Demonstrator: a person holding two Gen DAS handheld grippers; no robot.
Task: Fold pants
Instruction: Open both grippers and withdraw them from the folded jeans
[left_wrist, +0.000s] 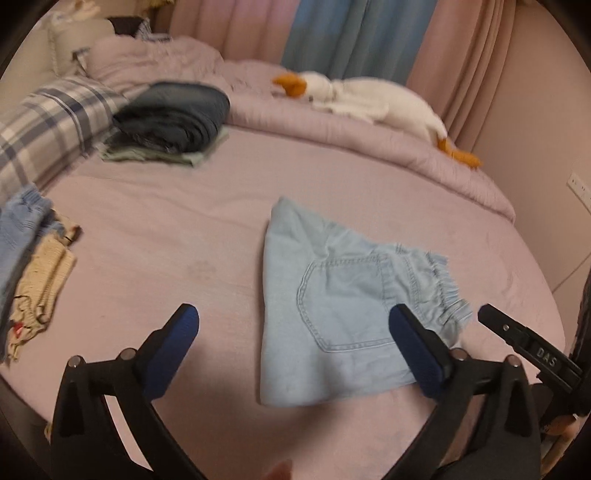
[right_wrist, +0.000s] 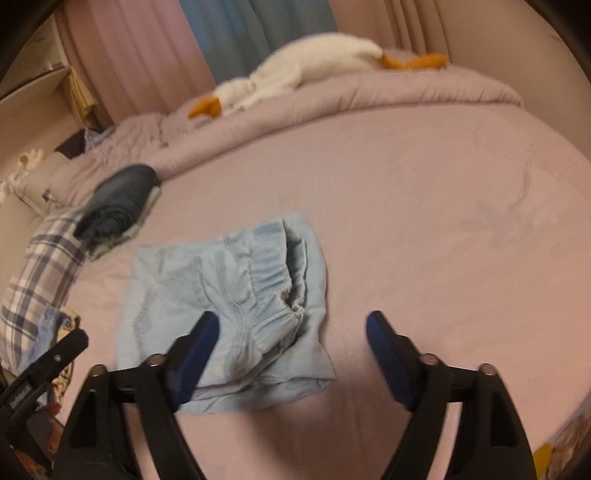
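Observation:
Light blue denim pants (left_wrist: 332, 317) lie folded into a compact bundle on the pink bed sheet (left_wrist: 166, 240), back pocket up and frayed hems at the right. In the right wrist view the pants (right_wrist: 229, 306) show their elastic waistband on top. My left gripper (left_wrist: 295, 321) is open and empty, hovering over the pants' near edge. My right gripper (right_wrist: 291, 325) is open and empty, its left finger above the bundle. The right gripper's finger (left_wrist: 517, 332) shows at the right edge of the left wrist view.
A stack of folded dark clothes (left_wrist: 173, 118) sits at the back left beside a plaid pillow (left_wrist: 48, 122). A pile of unfolded clothes (left_wrist: 29, 266) lies at the left edge. A white goose plush (left_wrist: 362, 99) rests on the rolled duvet (left_wrist: 369, 140) by the curtains.

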